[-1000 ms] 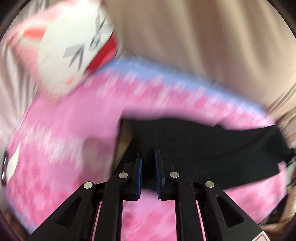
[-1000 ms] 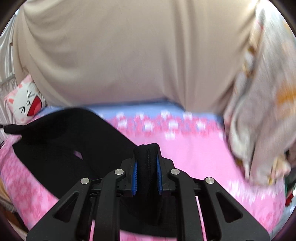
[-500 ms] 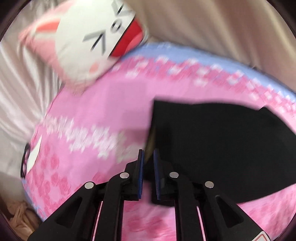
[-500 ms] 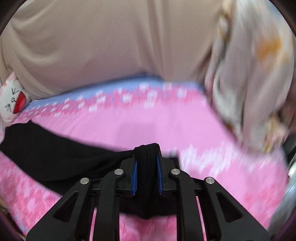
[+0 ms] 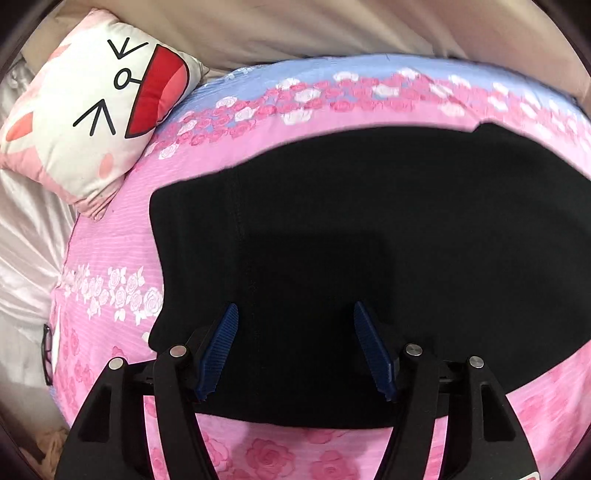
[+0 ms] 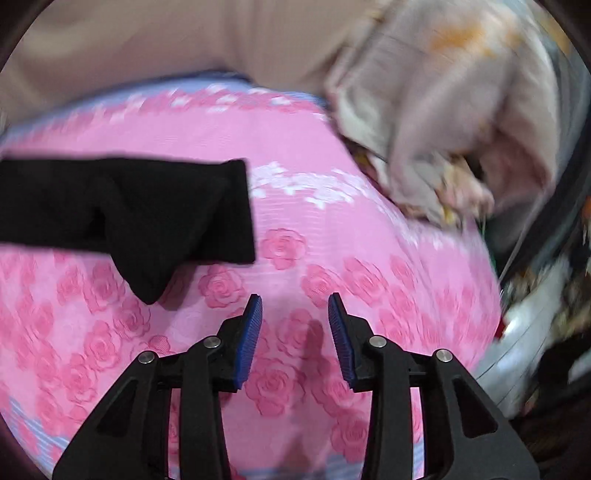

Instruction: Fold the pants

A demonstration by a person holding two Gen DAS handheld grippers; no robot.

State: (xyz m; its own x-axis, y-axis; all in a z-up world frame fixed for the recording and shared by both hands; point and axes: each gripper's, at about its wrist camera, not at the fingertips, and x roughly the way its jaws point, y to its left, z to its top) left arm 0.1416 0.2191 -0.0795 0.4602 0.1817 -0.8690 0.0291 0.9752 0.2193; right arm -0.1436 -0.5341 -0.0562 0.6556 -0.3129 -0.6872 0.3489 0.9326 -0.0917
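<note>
We take the pink rose-print bedspread (image 5: 110,236) as our landmark, and the black pants (image 5: 369,236) lie flat upon it, spread wide across its middle in the left wrist view. Our left gripper (image 5: 295,310) hovers over the near edge of the pants with its jaws parted wide; they have just been opening, and the blue pads (image 5: 221,343) stand clear of the cloth on either side, gripping nothing. The dark fabric lies beneath and between them rather than pinched. At the far left corner of the bedspread, a white and pink cat-face cushion (image 5: 92,107) rests tilted against beige fabric (image 5: 295,26) that rises behind the spread. In the right wrist view, the end of the pants (image 6: 147,214) lies on the bedspread (image 6: 332,258) up and to the left of our right gripper (image 6: 295,299), apart from it, with one corner folded down to a point. The right gripper's jaws have likewise just been opening and now stand moderately apart over bare rose print, with nothing between the blue pads (image 6: 247,343). At the far right edge of the bedspread a blurred heap of pale cloth (image 6: 461,122) sits, too smeared for us to tell more.
</note>
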